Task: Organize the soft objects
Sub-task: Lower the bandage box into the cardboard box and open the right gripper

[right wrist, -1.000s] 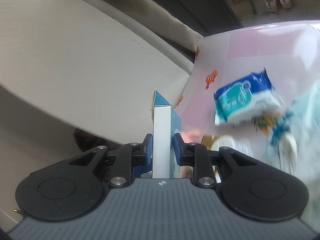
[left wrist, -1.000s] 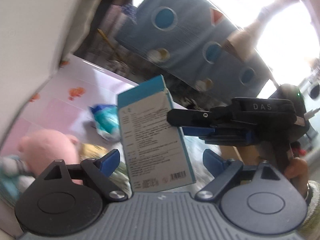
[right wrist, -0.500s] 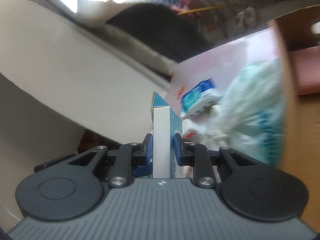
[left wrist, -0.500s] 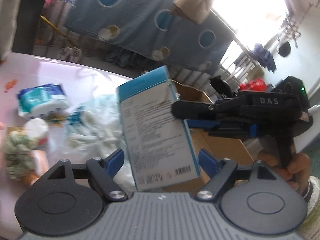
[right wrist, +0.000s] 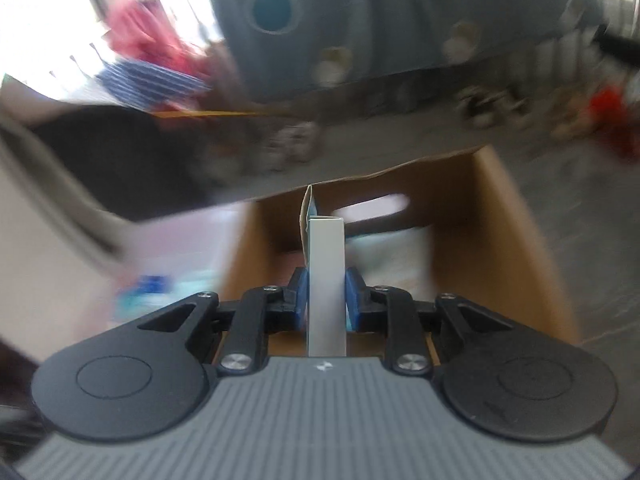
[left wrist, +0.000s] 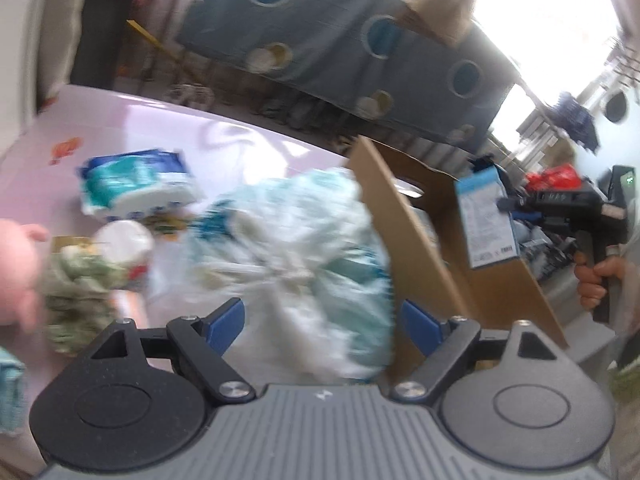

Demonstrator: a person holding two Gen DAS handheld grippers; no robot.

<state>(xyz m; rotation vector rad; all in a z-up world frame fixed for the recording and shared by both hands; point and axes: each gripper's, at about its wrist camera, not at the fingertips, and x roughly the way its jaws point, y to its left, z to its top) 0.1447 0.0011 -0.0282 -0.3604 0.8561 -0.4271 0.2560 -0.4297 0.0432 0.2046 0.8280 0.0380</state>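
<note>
While the right tool (right wrist: 326, 296) clamps a light, stiff carton (right wrist: 325, 280) mid-frame above the cardboard box (right wrist: 516, 216), the left tool (left wrist: 322, 320) gapes empty; best held by its flat faces.

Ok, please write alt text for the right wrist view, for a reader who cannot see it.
The right gripper is shut on a slim white and blue carton, held upright over an open cardboard box. The background is blurred.
</note>
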